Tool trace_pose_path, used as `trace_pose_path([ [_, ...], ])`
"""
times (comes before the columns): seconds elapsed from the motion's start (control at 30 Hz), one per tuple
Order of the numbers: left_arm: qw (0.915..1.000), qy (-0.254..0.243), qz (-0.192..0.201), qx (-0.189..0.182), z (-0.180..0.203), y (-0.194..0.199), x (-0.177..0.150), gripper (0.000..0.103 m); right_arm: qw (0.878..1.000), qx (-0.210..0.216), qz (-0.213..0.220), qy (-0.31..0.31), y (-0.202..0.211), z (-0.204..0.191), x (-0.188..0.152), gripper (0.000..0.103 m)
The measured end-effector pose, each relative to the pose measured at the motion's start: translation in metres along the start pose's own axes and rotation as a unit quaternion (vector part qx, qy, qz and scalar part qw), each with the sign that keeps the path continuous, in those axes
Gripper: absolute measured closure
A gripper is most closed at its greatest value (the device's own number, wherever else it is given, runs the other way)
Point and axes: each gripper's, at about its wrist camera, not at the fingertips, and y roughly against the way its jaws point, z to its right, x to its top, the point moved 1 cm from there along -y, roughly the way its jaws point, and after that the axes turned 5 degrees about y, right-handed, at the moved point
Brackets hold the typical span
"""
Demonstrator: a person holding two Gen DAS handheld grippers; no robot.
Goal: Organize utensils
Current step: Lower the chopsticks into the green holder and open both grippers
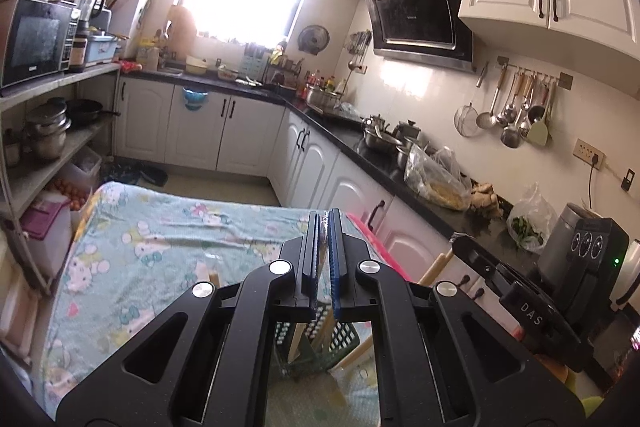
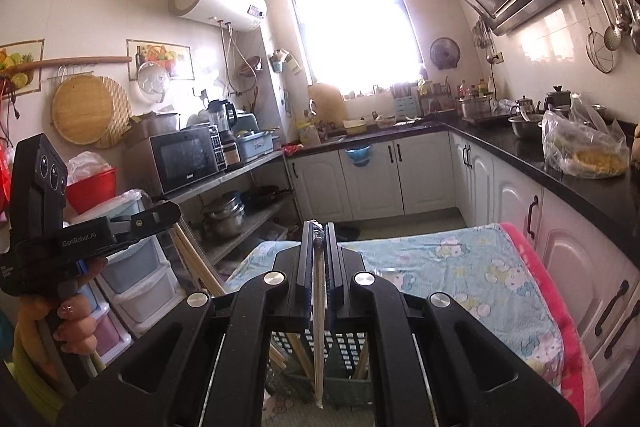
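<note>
**Thin sticks pinched high above the holder**

The right gripper (image 2: 319, 247) has its jaws clamped on a pale chopstick (image 2: 319, 327) that hangs down between the fingers towards the green slotted utensil basket (image 2: 344, 383) on the table below. Only a short stretch sits between the pads, so the long free end may swing or slide out if the hand tilts or jolts.

The left gripper (image 1: 325, 247) has its jaws together; something thin seems caught between the pads, but I cannot tell what. In the right wrist view, wooden sticks (image 2: 192, 263) slant down just beneath that gripper, held by a hand (image 2: 74, 323).

With both grippers close over the same basket, the dangling sticks could knock each other or catch the rim on the way down and miss their compartment. A dropped stick could roll across the patterned cloth (image 1: 160, 239) and off the table edge.
</note>
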Motion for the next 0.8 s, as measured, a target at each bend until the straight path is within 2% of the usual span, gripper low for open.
trace_pose_path([
  [0.2, 0.9998, 0.002, 0.016, 0.013, -0.005, -0.001, 0.011, 0.101, 1.0, -0.004, 0.018, 0.006, -0.005, 0.0, 0.016, 0.097],
  [0.47, 0.9994, 0.014, 0.014, 0.03, -0.02, -0.008, 0.01, 0.101, 0.999, -0.013, 0.036, 0.017, -0.017, 0.0, 0.029, 0.097],
  [0.8, 0.9987, 0.027, -0.003, 0.043, -0.037, -0.025, -0.001, 0.101, 0.999, -0.029, 0.024, 0.018, -0.04, 0.01, 0.016, 0.097],
])
